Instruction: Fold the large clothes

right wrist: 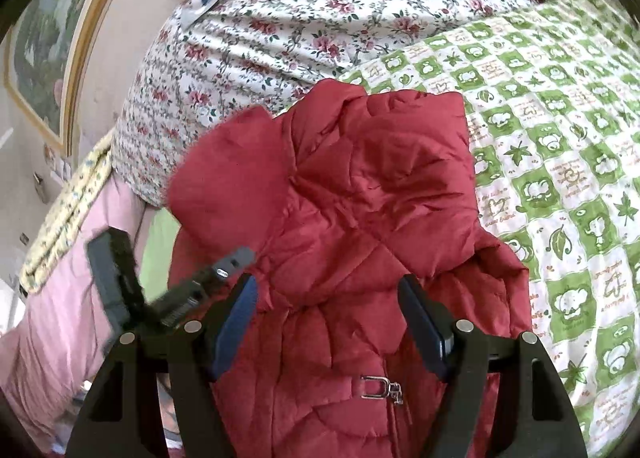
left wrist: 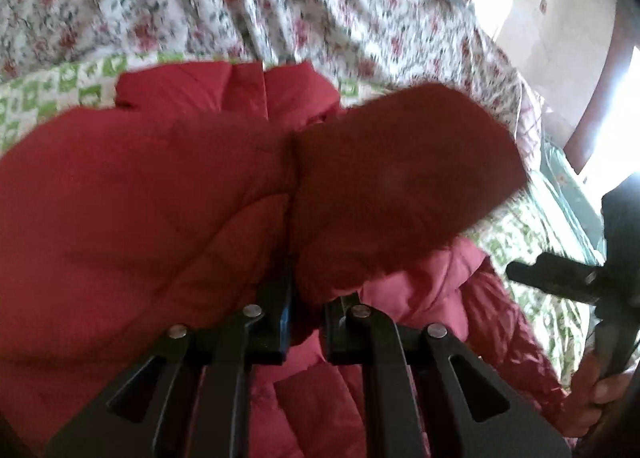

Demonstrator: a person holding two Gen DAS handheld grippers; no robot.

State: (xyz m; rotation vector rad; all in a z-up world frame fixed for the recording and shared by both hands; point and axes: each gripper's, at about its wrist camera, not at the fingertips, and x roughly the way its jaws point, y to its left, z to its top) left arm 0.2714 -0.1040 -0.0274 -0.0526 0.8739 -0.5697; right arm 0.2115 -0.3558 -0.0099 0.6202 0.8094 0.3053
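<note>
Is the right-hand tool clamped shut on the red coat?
No, the right gripper stands wide open, its fingers either side of the red jacket.

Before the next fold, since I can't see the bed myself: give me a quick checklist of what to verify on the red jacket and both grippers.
1. Left gripper shut on the red jacket: ok, fabric bunched between its fingers.
2. Right gripper free: ok, jaws wide apart over the jacket.
3. Jacket on the green checked sheet: ok.
4. Metal zipper pull clear of the right fingers: ok, it lies between them, untouched.
5. Sleeves tucked in: cannot tell.
</note>
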